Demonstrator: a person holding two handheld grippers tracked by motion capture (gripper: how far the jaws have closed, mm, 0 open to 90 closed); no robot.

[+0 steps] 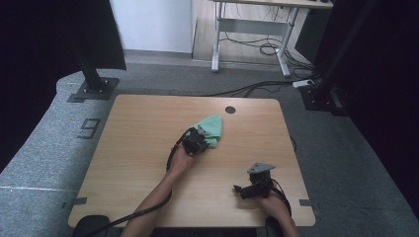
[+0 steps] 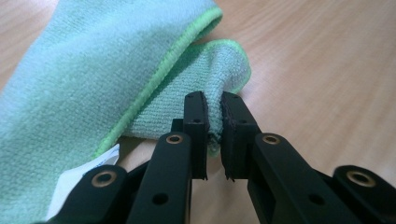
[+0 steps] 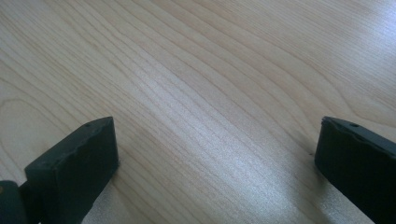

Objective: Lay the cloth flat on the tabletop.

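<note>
- I'm pinching a corner fold of the green cloth (image 2: 140, 70) with the left gripper (image 2: 214, 122), jaws pressed together on the fabric, probably to lift or fold it.
- The cloth is lying folded near the middle of the wooden table (image 1: 148, 128), toward the far side.
- I'm parking the right gripper (image 3: 215, 154) over bare wood, jaws spread wide, holding nothing, keeping it clear.
</note>
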